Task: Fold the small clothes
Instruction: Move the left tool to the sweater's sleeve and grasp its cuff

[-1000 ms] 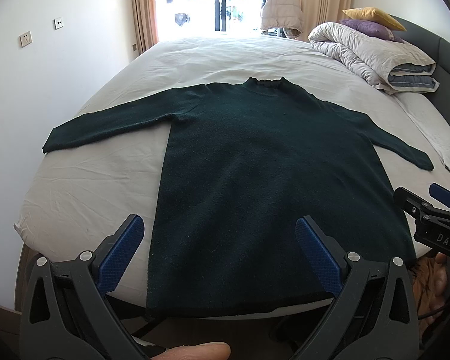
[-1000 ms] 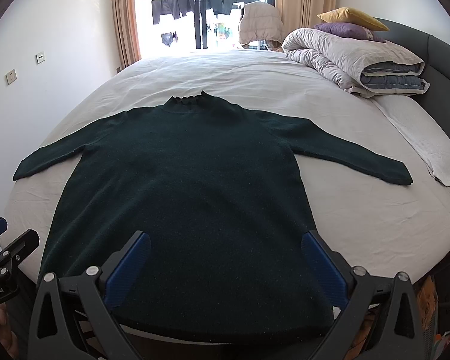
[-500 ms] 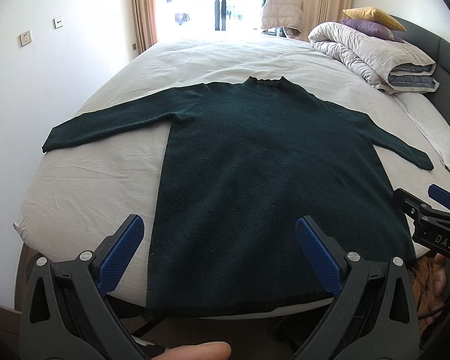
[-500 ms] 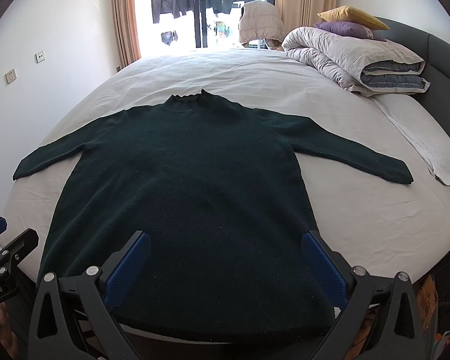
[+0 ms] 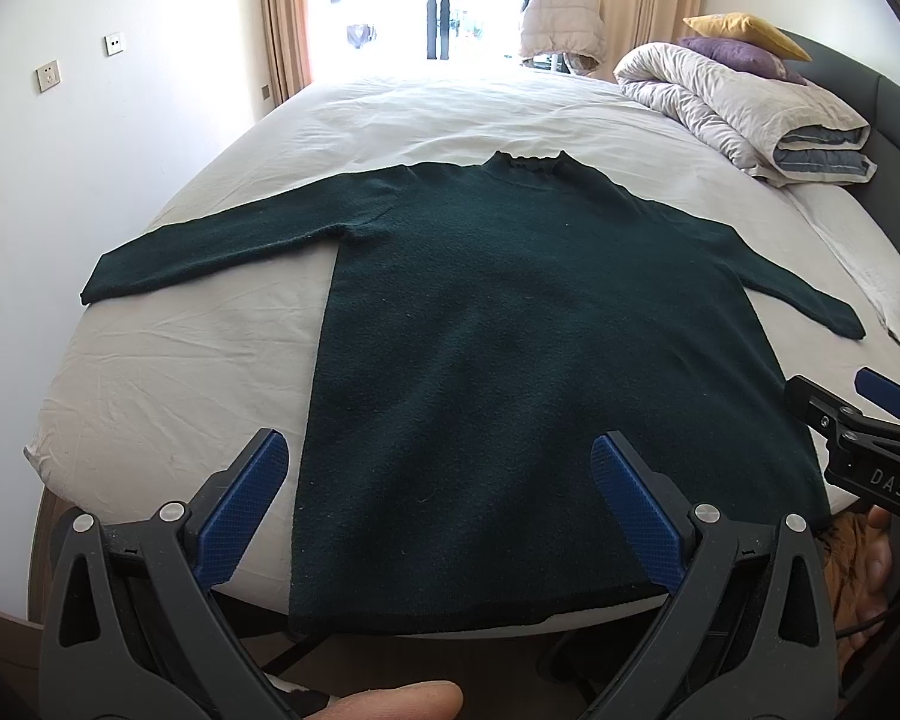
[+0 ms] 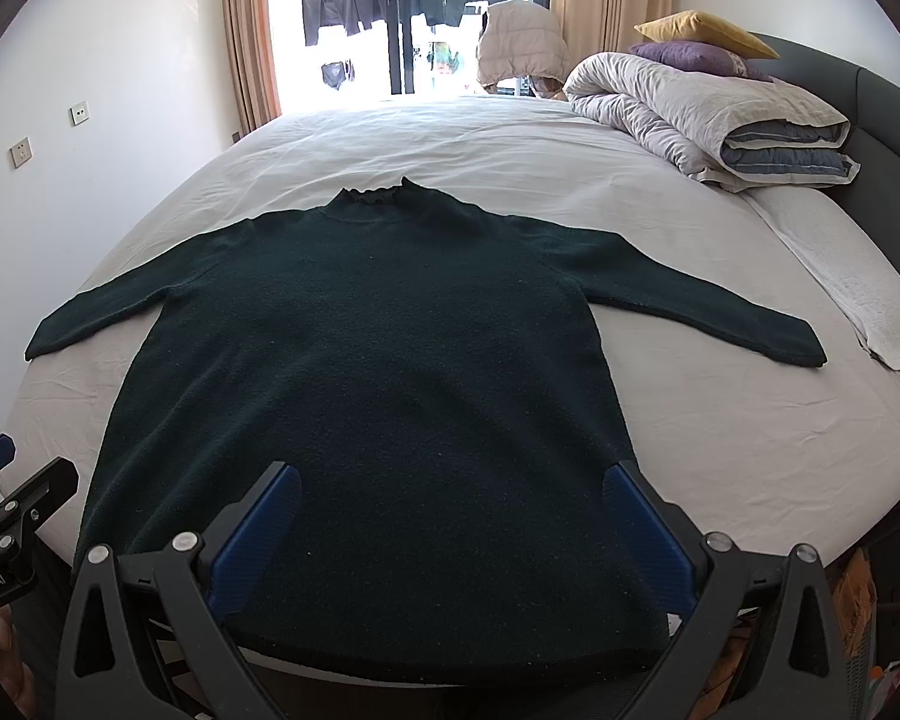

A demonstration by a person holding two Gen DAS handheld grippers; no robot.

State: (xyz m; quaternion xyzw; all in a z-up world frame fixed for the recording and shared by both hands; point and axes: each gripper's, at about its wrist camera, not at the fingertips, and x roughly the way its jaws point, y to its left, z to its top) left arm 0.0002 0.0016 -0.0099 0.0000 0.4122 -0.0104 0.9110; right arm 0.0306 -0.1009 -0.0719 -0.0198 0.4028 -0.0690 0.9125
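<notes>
— Left wrist view first: what step?

— Start of the fold, by the look of it. One dark green sweater (image 5: 534,360) spread flat on the bed (image 5: 168,384), collar far, hem at the near edge, both sleeves out to the sides. Nothing folded yet.

— Jaws?

— Left gripper (image 5: 438,504) hovering above the hem with jaws spread wide, nothing between them. Right gripper (image 6: 450,528) likewise over the hem, jaws released and empty.

— Next move?

— Probably a sleeve first. Calls for reaching out to a cuff, left sleeve (image 5: 210,252) for the left gripper, right sleeve (image 6: 702,306) for the right, pinching the knit and laying it across the body. Thick cloth, so likely a deep bite needed, without catching the sheet underneath.

— Anything else to weigh?

— Hem hanging slightly over the near edge of the mattress; could slip if tugged toward the near side.

— Count?

— One sweater, two sleeves, two grippers. At the far right, one rolled duvet (image 6: 708,114) with two cushions on top, one yellow cushion (image 6: 702,27) and one purple cushion (image 6: 690,57). One white towel (image 6: 864,294) along the right side. One pale jacket (image 6: 519,39) over a chair by the window.
</notes>
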